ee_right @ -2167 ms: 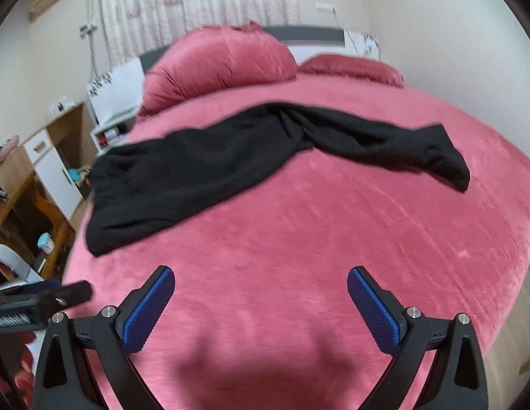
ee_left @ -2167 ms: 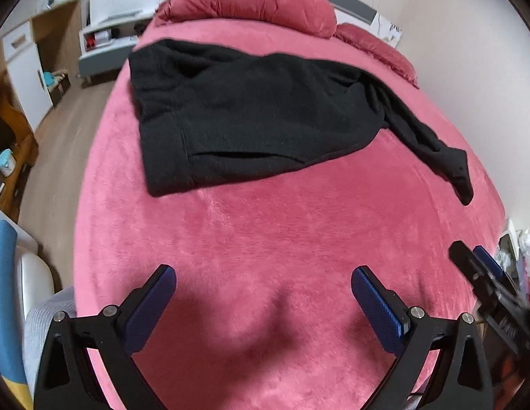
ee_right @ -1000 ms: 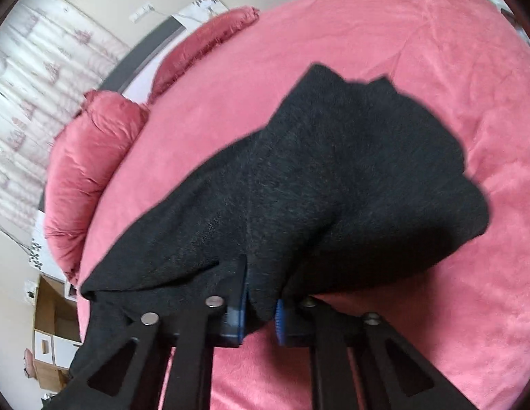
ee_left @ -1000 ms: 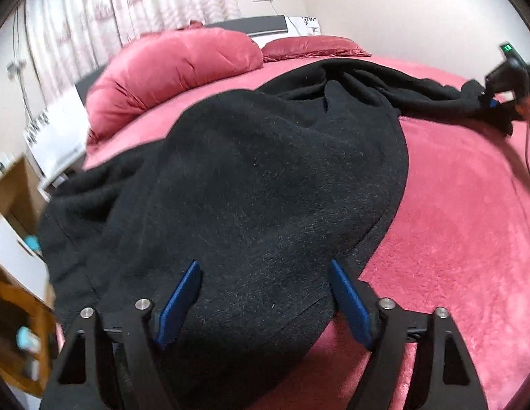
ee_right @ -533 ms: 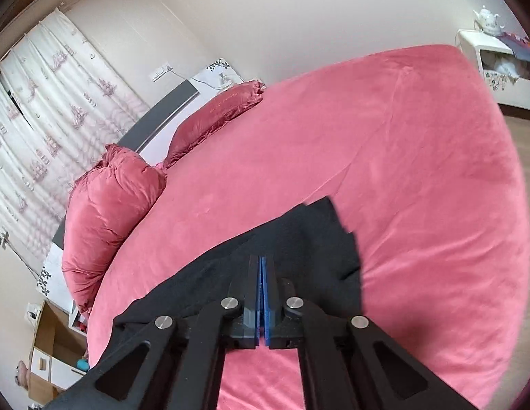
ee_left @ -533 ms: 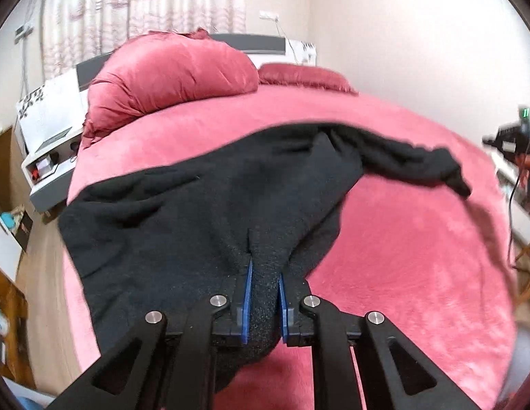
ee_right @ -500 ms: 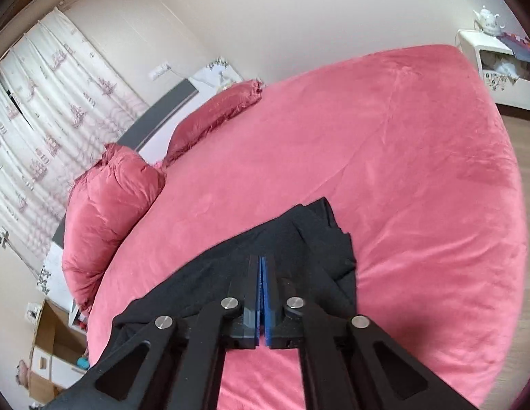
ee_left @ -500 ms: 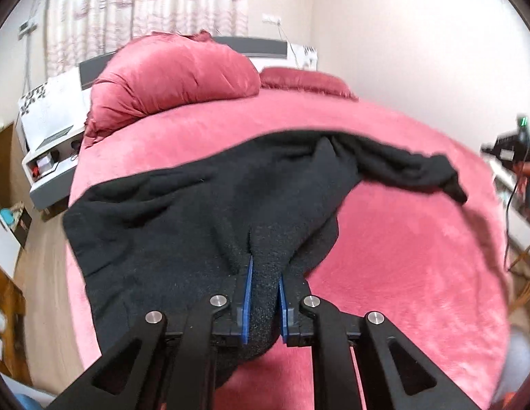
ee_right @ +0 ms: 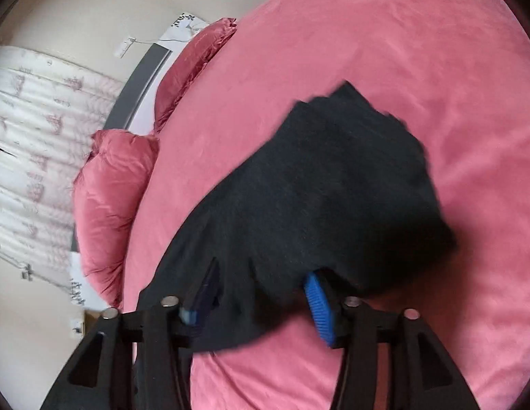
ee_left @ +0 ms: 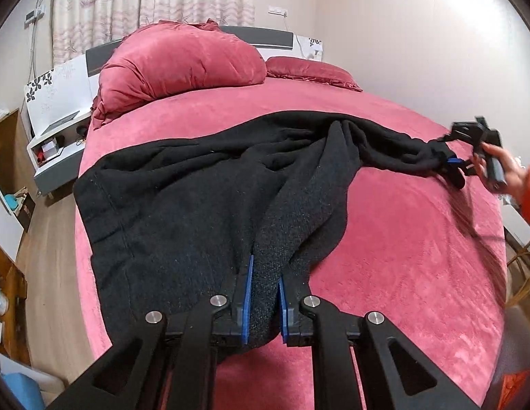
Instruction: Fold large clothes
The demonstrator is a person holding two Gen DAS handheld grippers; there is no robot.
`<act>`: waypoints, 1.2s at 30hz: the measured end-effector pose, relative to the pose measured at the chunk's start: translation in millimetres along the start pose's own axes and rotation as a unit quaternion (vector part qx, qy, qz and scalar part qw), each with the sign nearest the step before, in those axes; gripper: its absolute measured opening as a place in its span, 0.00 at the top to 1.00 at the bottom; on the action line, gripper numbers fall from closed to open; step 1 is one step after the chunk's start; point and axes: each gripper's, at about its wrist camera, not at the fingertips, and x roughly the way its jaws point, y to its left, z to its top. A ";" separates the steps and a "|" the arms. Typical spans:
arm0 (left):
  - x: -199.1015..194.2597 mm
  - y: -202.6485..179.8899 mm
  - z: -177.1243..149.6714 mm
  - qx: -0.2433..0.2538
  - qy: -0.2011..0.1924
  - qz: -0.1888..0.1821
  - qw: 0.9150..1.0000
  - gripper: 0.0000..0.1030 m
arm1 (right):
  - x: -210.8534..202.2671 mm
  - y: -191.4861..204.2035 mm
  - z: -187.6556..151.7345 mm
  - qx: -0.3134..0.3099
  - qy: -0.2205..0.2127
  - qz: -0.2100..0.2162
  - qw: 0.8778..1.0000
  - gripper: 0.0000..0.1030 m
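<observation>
A large black knit garment lies spread across the pink round bed. My left gripper is shut on a fold of its near edge, with cloth bunched between the blue pads. One long part of the garment stretches right to my right gripper, held by a hand in an orange sleeve. In the right wrist view, my right gripper has its jaws opening. The black cloth drapes loosely between them and over the left pad. The picture is blurred.
A big pink duvet bundle and a flat pink pillow lie at the head of the bed. A white bedside unit and wooden furniture stand on the left, over a wooden floor. A wicker piece is at the right.
My right jaws were shut on the end of the garment and now stand apart, with the right view rolled and closer to the cloth. My left gripper keeps its grip.
</observation>
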 end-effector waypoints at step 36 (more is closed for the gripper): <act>-87.3 98.9 -101.0 -0.192 -0.016 0.087 0.977 0.27 | -154.5 -165.4 -48.1 0.021 0.014 -0.041 0.999 0.45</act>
